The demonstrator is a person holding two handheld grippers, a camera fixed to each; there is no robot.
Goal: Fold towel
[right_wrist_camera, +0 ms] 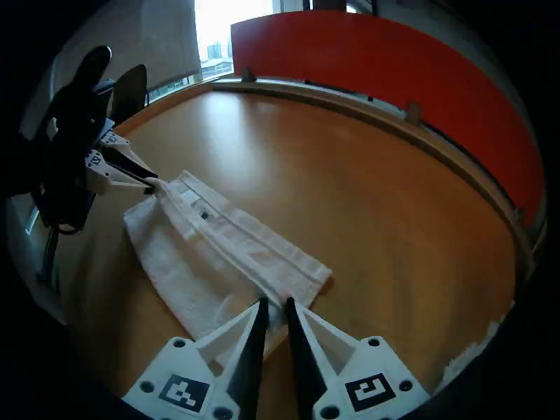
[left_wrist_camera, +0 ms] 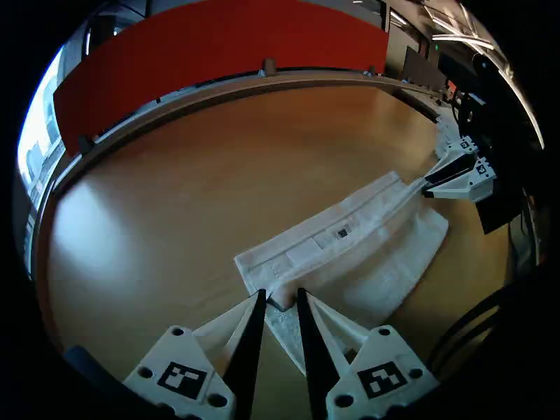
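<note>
Left gripper view: the left gripper (left_wrist_camera: 282, 302) sits at 6 o'clock, its two fingers drawn narrow, with a ridge of white cloth pinched between the tips. That cloth is the near end of the towel (left_wrist_camera: 350, 241), which lies as a long, partly doubled strip on the wooden table (left_wrist_camera: 175, 210), running from the fingertips toward 2 o'clock. A folded band with a small label lies along its upper edge (the label is too small to make out). At the strip's far end, near 3 o'clock, the right gripper (left_wrist_camera: 425, 189) has its tips closed tight on the towel's corner, and the cloth lifts slightly there. A red panel (left_wrist_camera: 210, 56) stands behind the table's far edge, at 12 o'clock.

Right gripper view: the same towel stretches from this gripper's own nearly closed fingers at 6 o'clock up toward 10 o'clock, where the left gripper holds the other end. The lower layer spreads flat on the table toward 8 o'clock. A bright window (right_wrist_camera: 217, 42) shows at 12 o'clock, beside the red panel.
</note>
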